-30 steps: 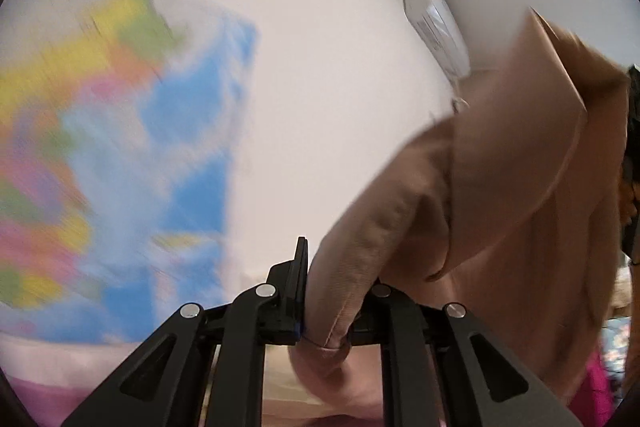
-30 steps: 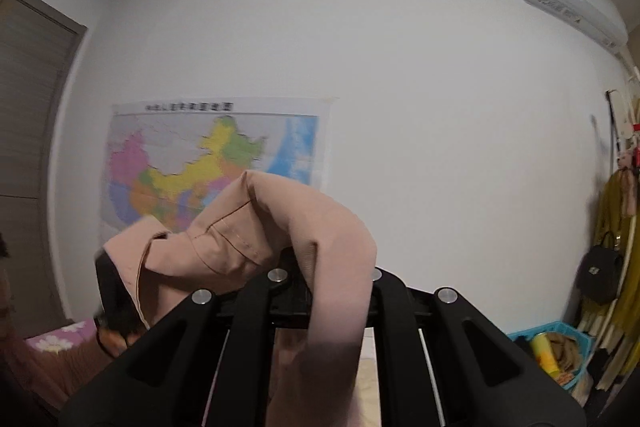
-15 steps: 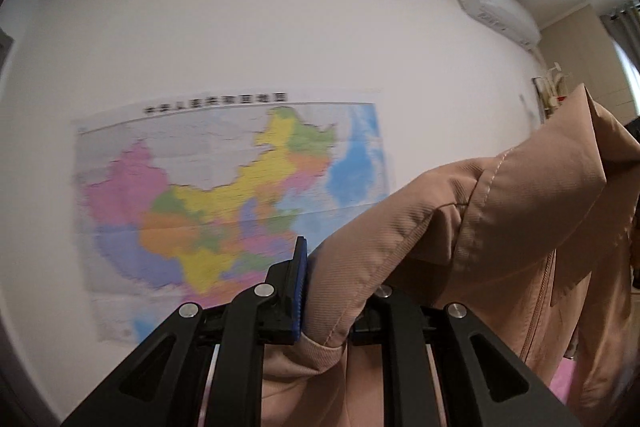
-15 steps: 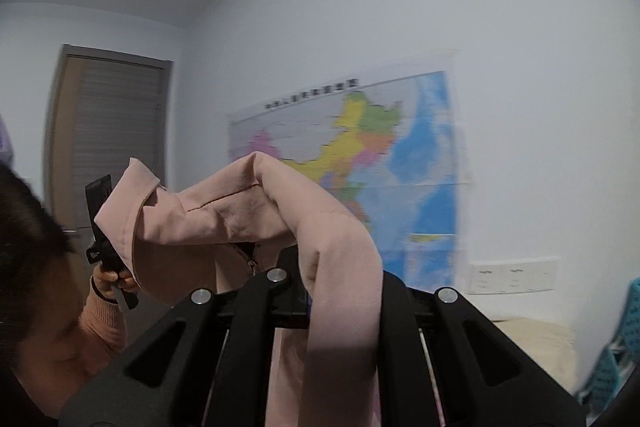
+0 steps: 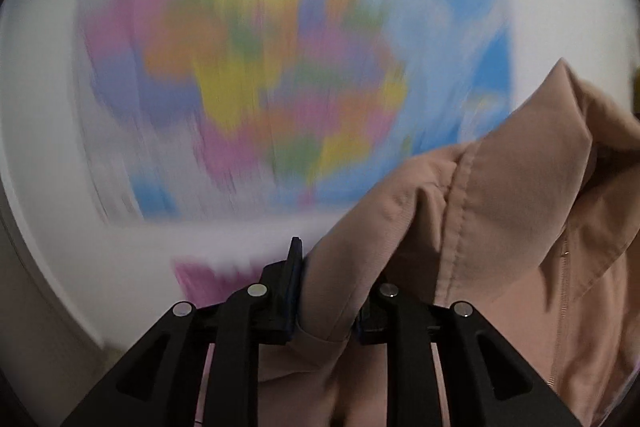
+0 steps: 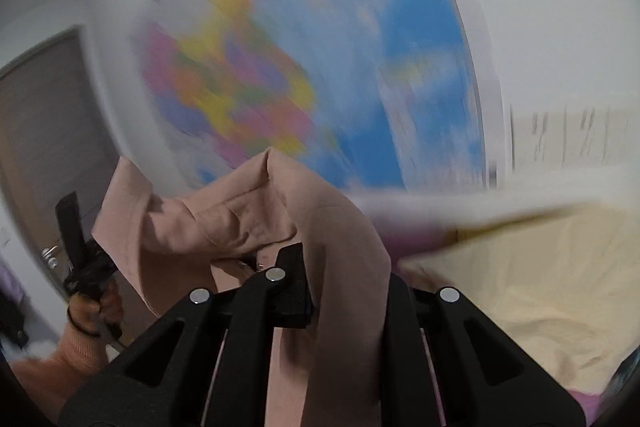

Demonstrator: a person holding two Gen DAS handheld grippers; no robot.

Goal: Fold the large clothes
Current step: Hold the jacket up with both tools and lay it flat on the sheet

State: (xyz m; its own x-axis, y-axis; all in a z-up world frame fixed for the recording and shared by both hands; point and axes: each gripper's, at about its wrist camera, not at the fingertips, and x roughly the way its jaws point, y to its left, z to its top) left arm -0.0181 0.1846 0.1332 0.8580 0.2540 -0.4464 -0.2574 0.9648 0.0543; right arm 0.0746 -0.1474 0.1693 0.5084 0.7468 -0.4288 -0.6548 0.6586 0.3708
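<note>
A large tan-pink jacket (image 5: 500, 227) hangs in the air between both grippers. My left gripper (image 5: 326, 307) is shut on a fold of its shoulder cloth, and the collar and zipper hang to the right. My right gripper (image 6: 344, 291) is shut on another fold of the same jacket (image 6: 248, 219), which drapes over its fingers. In the right wrist view the left gripper (image 6: 74, 227) shows at the far left, held by a hand, with the collar beside it.
A coloured wall map (image 5: 280, 75) fills the wall ahead, blurred by motion; it also shows in the right wrist view (image 6: 320, 67). A cream pillow or bedding (image 6: 520, 287) lies low right. A grey-brown door (image 6: 44, 131) stands at the left.
Both grippers have swung downward with the jacket; the map now fills both views, motion-blurred, and bedding has come into the right wrist view. Both grips are unchanged.
</note>
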